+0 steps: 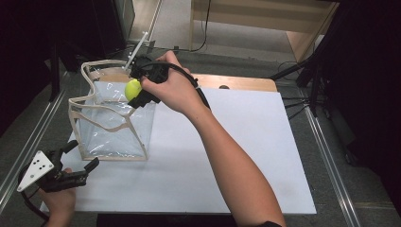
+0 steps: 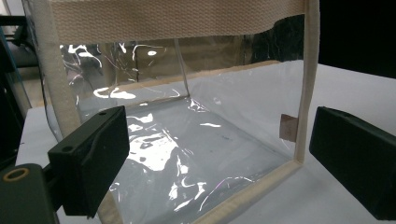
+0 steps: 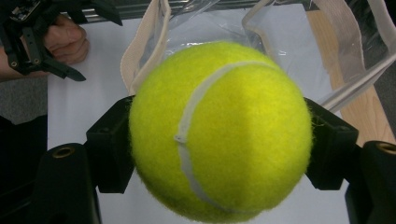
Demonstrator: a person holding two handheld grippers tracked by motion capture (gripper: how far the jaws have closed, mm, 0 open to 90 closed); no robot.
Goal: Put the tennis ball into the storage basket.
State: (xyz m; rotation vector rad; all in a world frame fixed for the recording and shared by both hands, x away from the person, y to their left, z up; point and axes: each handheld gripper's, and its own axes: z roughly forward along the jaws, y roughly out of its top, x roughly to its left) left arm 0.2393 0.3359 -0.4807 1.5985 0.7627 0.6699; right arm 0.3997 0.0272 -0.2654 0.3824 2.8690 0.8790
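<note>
We have the tennis ball (image 1: pixel 133 89) clamped in our right gripper (image 1: pixel 137 90), over the clear bag (image 1: pixel 113 125) at its 12 o'clock rim — not yet dropped in. Our left gripper (image 1: pixel 80 163) waits open, empty.

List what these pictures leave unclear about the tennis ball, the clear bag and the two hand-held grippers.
- Tennis ball: in the high view, partly covered by the right hand-held gripper and the hand.
- Clear bag: in the right gripper view the ball blocks its opening, so its inside goes unseen there; in the left gripper view its top is cut off by the frame edge.
- Left hand-held gripper: the high view crops its hand at the bottom edge.
</note>
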